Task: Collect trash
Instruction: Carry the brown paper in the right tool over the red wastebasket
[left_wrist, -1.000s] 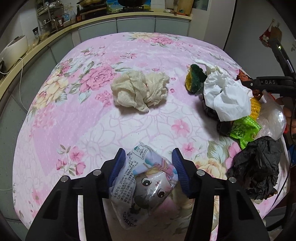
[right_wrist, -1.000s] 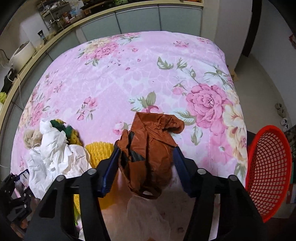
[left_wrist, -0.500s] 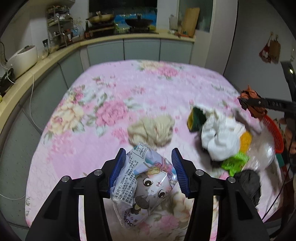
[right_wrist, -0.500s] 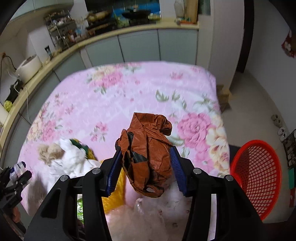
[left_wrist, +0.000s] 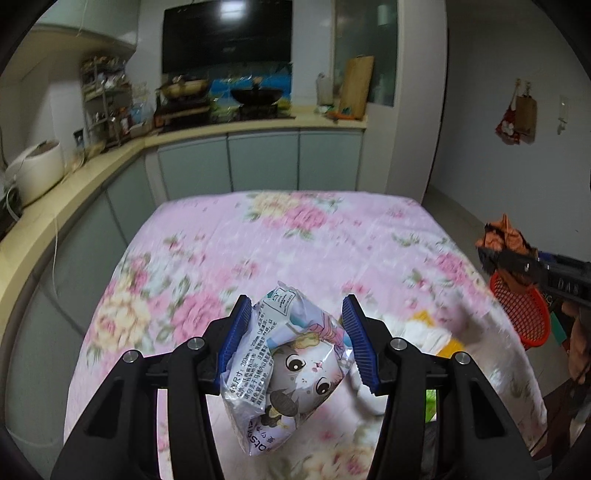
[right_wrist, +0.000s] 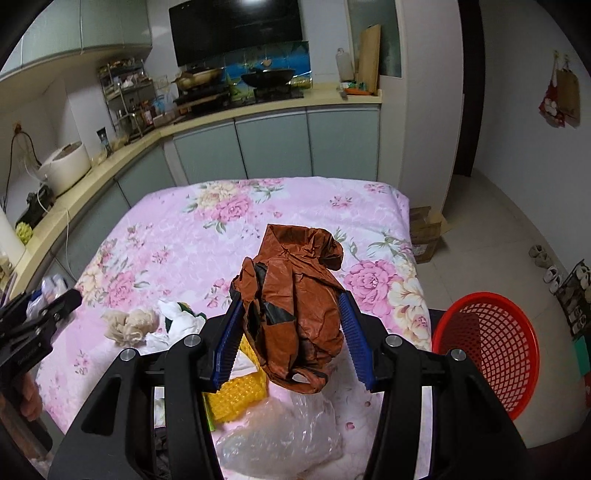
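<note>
My left gripper (left_wrist: 295, 339) is shut on a plastic snack packet with a cartoon cat (left_wrist: 284, 373) and holds it above the table with the pink floral cloth (left_wrist: 295, 236). My right gripper (right_wrist: 291, 336) is shut on a crumpled brown plastic bag (right_wrist: 295, 299), also lifted above the table; that bag shows at the right in the left wrist view (left_wrist: 504, 236). A red mesh basket (right_wrist: 491, 347) stands on the floor right of the table and also shows in the left wrist view (left_wrist: 521, 314).
On the table below lie a beige rag (right_wrist: 131, 323), white paper (right_wrist: 181, 321), a yellow textured piece (right_wrist: 243, 391) and a clear plastic bag (right_wrist: 284, 439). A kitchen counter (right_wrist: 110, 155) runs along the left and back. A cardboard box (right_wrist: 424, 232) sits on the floor.
Both grippers have risen well above the table with their loads still held. The views have tilted up toward the kitchen, and the trash pile has dropped low in both views.
</note>
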